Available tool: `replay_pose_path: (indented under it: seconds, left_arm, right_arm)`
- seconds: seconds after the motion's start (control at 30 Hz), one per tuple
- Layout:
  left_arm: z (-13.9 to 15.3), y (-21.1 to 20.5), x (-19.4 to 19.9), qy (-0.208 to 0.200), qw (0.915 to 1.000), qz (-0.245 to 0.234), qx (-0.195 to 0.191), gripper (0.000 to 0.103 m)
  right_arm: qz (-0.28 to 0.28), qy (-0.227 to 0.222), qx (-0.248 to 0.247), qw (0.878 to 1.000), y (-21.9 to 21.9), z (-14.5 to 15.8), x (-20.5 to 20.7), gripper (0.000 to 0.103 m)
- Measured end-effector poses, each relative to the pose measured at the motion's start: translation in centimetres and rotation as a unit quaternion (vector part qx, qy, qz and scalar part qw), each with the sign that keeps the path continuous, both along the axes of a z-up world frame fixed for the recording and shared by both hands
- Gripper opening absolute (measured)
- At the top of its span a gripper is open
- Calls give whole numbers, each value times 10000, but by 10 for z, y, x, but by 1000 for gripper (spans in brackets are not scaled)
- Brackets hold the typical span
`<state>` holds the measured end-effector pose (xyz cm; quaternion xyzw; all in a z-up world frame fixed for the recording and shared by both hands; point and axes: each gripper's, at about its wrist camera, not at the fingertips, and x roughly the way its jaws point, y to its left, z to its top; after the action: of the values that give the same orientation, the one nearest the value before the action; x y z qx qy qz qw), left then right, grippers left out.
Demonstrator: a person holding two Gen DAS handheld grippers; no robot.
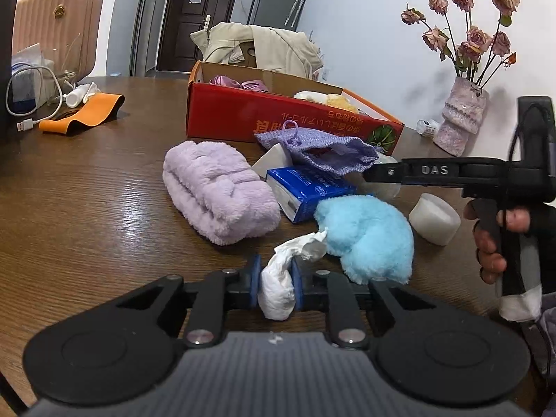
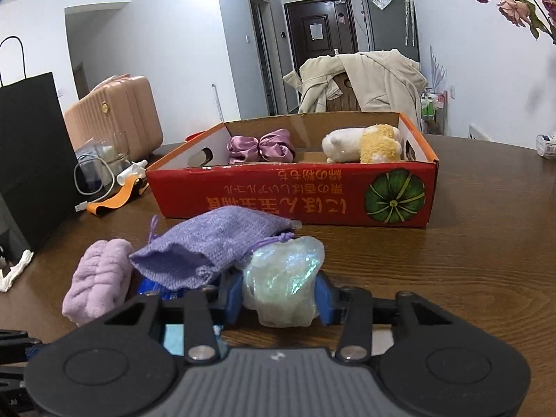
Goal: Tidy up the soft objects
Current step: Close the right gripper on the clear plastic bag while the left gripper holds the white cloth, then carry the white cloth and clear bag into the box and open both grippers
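The left tool (image 1: 276, 286) is clamped on a crumpled white tissue wad (image 1: 278, 286). The right tool (image 2: 279, 300) is clamped on an iridescent translucent soft lump (image 2: 283, 274), near the red cardboard box (image 2: 292, 194).

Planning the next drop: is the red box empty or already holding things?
Holding things: the red box contains a pink satin scrunchie and a white-yellow plush.

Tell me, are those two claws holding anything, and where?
Left gripper pinches a crumpled white tissue near its lower end; right gripper squeezes an iridescent soft lump by its sides.

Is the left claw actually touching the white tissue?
Touching. The left wrist view shows the left claw with both blue pads pressed against the crumpled white tissue, no gap either side.
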<state>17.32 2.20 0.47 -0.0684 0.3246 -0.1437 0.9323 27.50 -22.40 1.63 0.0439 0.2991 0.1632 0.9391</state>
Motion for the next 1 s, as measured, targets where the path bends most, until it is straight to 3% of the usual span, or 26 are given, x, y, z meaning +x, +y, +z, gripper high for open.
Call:
replay_pose_path:
  seconds: [0.27, 0.4, 0.67, 0.87, 1.0]
  left_arm:
    - [2, 0, -9, -129, 9998, 95, 69, 19]
    - [8, -4, -20, -201, 9998, 49, 64, 19]
    - [52, -10, -23, -767, 9966, -263, -115, 19]
    - [119, -24, 61, -1266, 9904, -489, 250, 19]
    - [143, -50, 160, -1060, 9921, -567, 367, 19]
  right_arm:
    - [51, -38, 34, 10000, -22, 15, -52, 37]
    - [156, -269, 166, 9994, -32, 29, -87, 37]
    - [233, -600, 382, 9972, -46, 49, -101, 37]
    - [488, -1010, 240, 9934, -47, 87, -54, 37]
    - [618, -1032, 71, 9927, -43, 109, 24, 37]
